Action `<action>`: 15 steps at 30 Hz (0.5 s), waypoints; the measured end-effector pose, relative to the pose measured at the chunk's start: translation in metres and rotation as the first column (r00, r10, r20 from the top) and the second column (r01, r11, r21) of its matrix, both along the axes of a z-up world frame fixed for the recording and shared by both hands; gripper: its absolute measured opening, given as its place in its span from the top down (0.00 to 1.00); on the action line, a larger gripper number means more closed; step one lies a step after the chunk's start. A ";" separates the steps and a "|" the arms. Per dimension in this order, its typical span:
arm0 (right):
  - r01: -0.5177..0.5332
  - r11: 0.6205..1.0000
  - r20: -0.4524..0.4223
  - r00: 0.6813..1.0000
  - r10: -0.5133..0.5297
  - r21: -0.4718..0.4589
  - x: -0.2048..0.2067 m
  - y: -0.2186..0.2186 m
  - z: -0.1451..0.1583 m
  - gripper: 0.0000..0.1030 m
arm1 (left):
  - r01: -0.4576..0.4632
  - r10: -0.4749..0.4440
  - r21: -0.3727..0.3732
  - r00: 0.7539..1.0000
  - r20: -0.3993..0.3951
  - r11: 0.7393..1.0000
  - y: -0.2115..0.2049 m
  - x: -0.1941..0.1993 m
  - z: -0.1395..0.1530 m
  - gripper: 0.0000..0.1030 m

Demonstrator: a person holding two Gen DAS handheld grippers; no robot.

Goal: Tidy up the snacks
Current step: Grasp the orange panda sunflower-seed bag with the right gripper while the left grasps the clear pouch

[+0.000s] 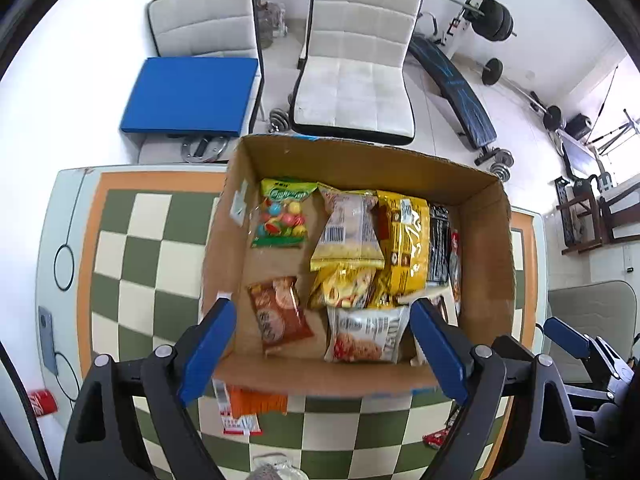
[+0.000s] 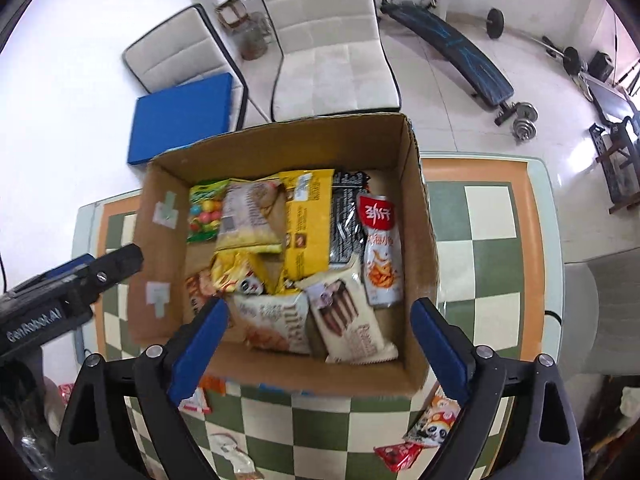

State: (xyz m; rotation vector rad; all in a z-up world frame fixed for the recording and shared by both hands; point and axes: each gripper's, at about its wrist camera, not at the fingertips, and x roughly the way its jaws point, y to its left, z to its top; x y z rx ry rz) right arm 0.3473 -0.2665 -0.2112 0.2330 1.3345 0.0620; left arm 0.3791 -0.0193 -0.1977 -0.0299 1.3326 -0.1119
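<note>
A cardboard box point(image 1: 486, 240) stands on the checkered table and holds several snack packets. Among them are a green candy bag point(image 1: 282, 214), a yellow bag point(image 1: 404, 240), a brown packet point(image 1: 278, 314) and a white packet point(image 1: 366, 334). My left gripper point(image 1: 323, 305) hovers over the box's near side, open, with nothing between its blue pads. The right wrist view shows the same box point(image 2: 418, 240) with a cream wafer packet point(image 2: 348, 320) and a white-and-red packet point(image 2: 380, 248). My right gripper point(image 2: 319, 304) hangs above them, open and holding nothing.
Loose packets lie on the table in front of the box: an orange one point(image 1: 256, 402), a small red one point(image 2: 398, 454) and a panda one point(image 2: 434, 420). A red can point(image 1: 42, 402) sits at the table's left edge. Two white chairs point(image 1: 356, 60) and a blue cushion point(image 1: 192, 94) stand beyond.
</note>
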 end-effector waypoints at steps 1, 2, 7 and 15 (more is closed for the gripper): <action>-0.005 1.000 0.013 1.000 0.005 0.003 -0.009 0.002 0.005 0.08 | -0.007 0.007 0.003 1.000 0.011 1.000 0.001 -0.007 0.003 0.13; -0.006 1.000 0.022 1.000 0.006 0.007 -0.016 0.002 0.009 0.08 | -0.006 0.006 0.006 1.000 0.023 1.000 0.000 -0.016 0.006 0.13; -0.013 0.999 0.050 0.999 0.011 0.040 -0.056 0.001 0.024 0.08 | -0.025 0.023 0.029 0.998 0.050 0.999 0.004 -0.064 0.016 0.13; 0.100 0.993 -0.055 0.994 -0.097 0.061 -0.125 -0.047 -0.015 0.08 | -0.101 0.106 0.057 0.990 -0.093 0.993 0.010 -0.144 -0.047 0.13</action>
